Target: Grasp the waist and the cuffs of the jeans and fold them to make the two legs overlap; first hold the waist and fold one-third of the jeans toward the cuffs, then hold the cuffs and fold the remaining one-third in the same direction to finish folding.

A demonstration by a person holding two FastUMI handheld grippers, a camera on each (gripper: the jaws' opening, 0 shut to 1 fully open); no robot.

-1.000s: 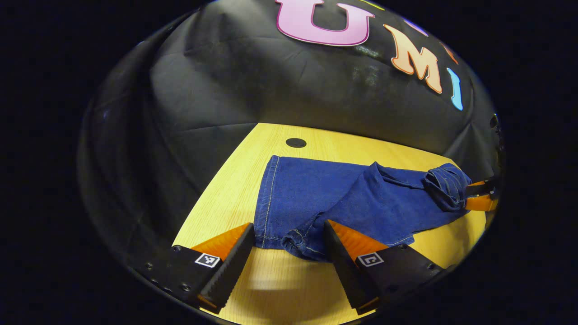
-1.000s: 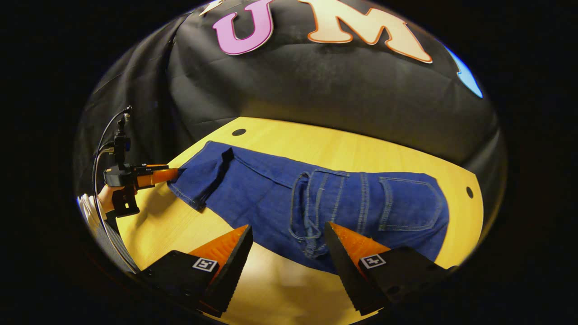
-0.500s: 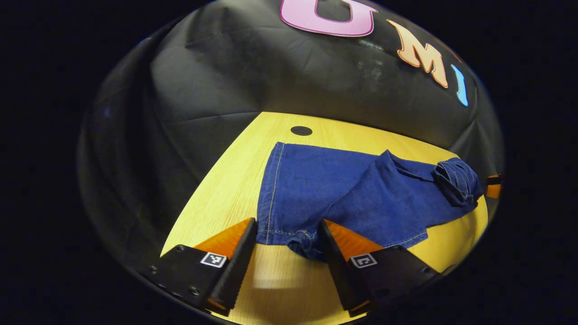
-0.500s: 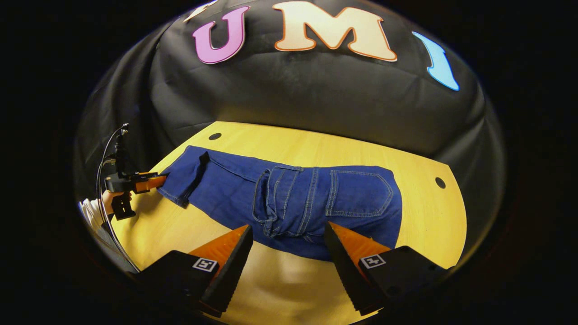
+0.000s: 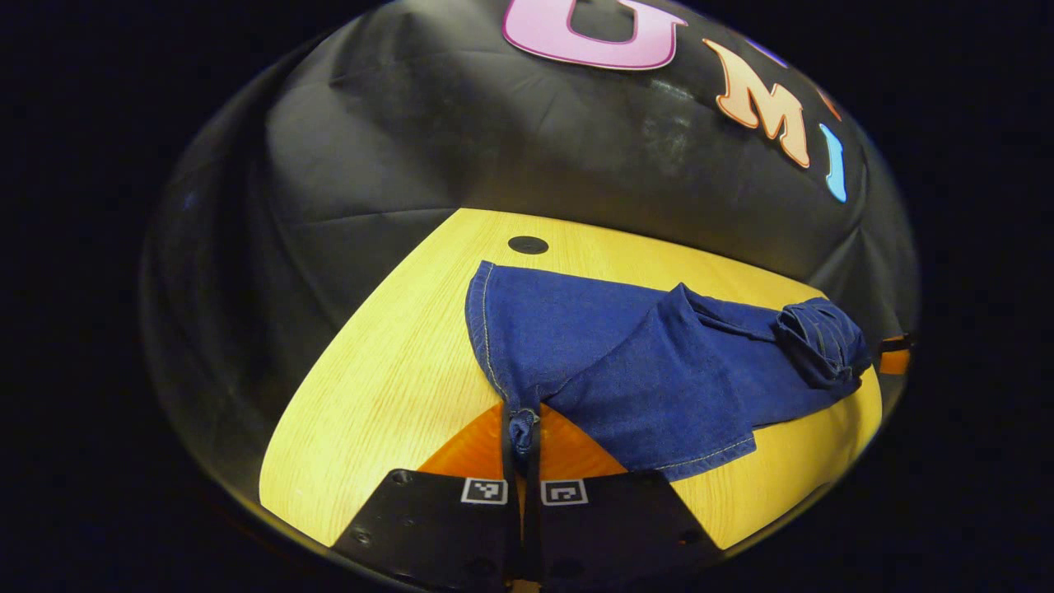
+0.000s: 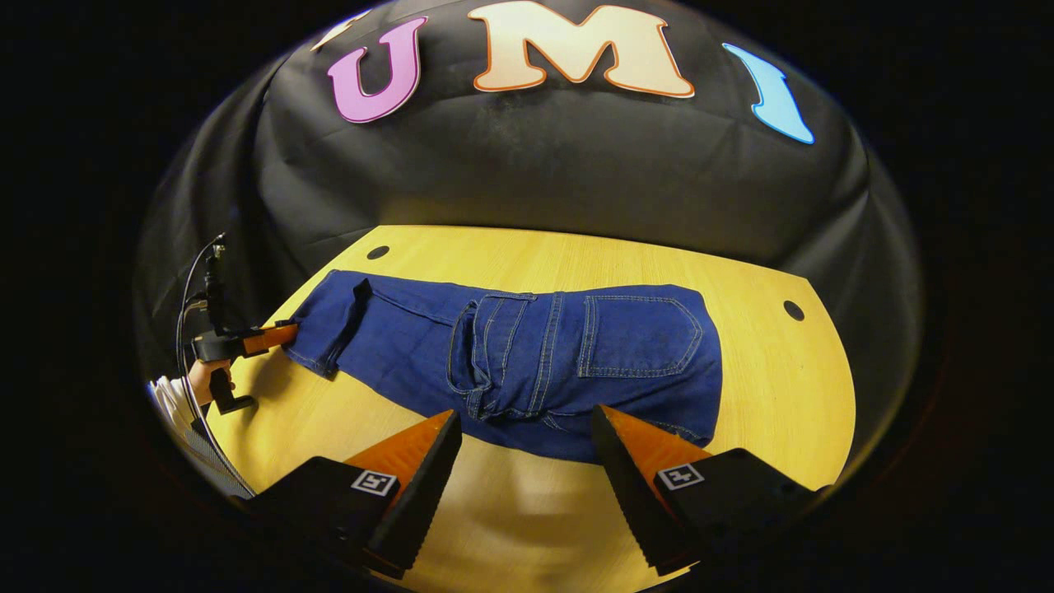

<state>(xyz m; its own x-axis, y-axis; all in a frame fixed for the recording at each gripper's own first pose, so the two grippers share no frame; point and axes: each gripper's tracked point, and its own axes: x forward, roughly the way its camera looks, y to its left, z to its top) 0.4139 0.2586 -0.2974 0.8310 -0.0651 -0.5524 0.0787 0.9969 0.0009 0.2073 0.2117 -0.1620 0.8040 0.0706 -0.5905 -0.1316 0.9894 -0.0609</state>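
left tongs [image 5: 522,436] now clamp jeans [image 5: 626,362] cuff edge

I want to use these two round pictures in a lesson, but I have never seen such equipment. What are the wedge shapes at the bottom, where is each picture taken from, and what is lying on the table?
No robot arm works here: a person holds a two-finger gripper in each hand, and a camera rides on each, looking forward along its fingers. The wedges are those fingers.

In the left gripper view, the left gripper is shut on a cuff corner of the jeans, which lie on a wooden table.

In the right gripper view, the right gripper is open, its fingers apart at the near edge of the waist end of the jeans. Far left there, you see the left gripper from outside, with the hand holding it.
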